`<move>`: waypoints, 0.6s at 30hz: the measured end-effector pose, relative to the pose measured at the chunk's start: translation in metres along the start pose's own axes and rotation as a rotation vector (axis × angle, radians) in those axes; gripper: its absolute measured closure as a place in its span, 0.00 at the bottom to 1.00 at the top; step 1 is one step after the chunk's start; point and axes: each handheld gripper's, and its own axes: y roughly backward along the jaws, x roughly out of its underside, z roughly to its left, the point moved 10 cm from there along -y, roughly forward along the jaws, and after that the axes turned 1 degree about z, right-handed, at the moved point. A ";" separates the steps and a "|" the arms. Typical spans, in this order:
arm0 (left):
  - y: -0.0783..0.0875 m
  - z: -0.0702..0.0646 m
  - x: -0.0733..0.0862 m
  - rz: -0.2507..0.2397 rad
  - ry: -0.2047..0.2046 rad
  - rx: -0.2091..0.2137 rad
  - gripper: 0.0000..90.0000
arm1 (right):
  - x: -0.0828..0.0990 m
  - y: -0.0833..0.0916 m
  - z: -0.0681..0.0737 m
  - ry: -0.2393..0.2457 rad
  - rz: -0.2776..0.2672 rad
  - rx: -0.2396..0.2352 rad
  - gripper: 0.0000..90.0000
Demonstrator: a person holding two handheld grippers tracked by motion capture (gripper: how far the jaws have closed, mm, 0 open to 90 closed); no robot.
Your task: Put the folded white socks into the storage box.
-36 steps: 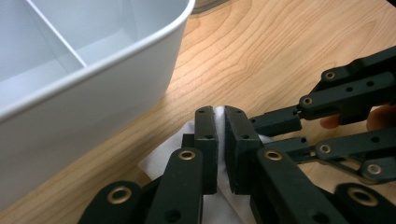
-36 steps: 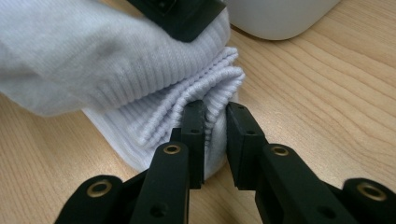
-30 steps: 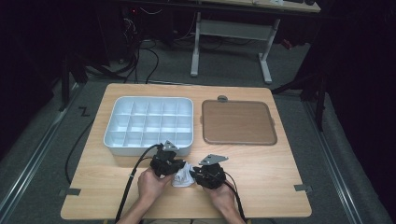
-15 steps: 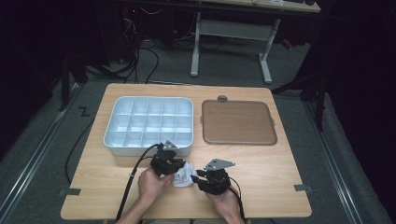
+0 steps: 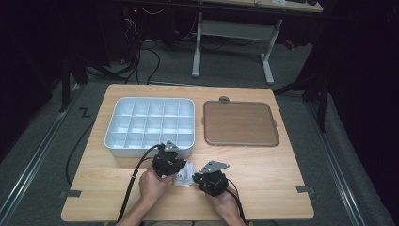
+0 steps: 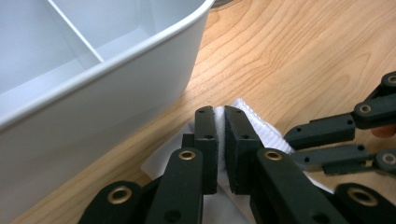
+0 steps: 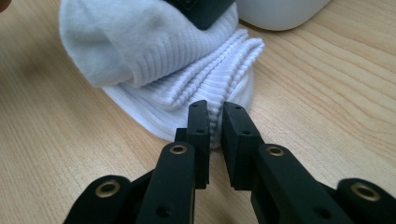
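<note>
Lying on the wooden table (image 5: 263, 169) just in front of the white compartment tray (image 5: 149, 125), a bundled white sock (image 5: 185, 175) sits between both grippers. The left gripper (image 6: 219, 135) pinches a fold of it, jaws nearly together. The right gripper (image 7: 215, 135) has just been closing (its jaws now narrow) on the ribbed cuff edge, with the cloth between the pads. A brown mat (image 5: 239, 123) lies beside the tray.
</note>
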 end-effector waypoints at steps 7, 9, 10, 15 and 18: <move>-0.004 0.000 0.006 -0.001 -0.030 -0.007 0.95 | 0.000 0.000 0.000 0.008 0.010 0.005 0.91; -0.005 0.000 0.007 -0.001 -0.042 -0.009 0.95 | 0.000 0.000 0.000 0.012 0.009 0.003 0.91; -0.005 0.000 0.008 -0.001 -0.049 -0.009 0.95 | 0.000 0.000 0.000 0.010 0.008 0.001 0.91; -0.004 -0.001 0.007 -0.002 -0.060 0.001 0.94 | 0.000 0.000 0.000 0.011 0.009 0.006 0.91; -0.003 -0.001 0.005 -0.015 -0.051 0.002 0.92 | 0.000 0.000 0.000 0.004 0.013 0.000 0.91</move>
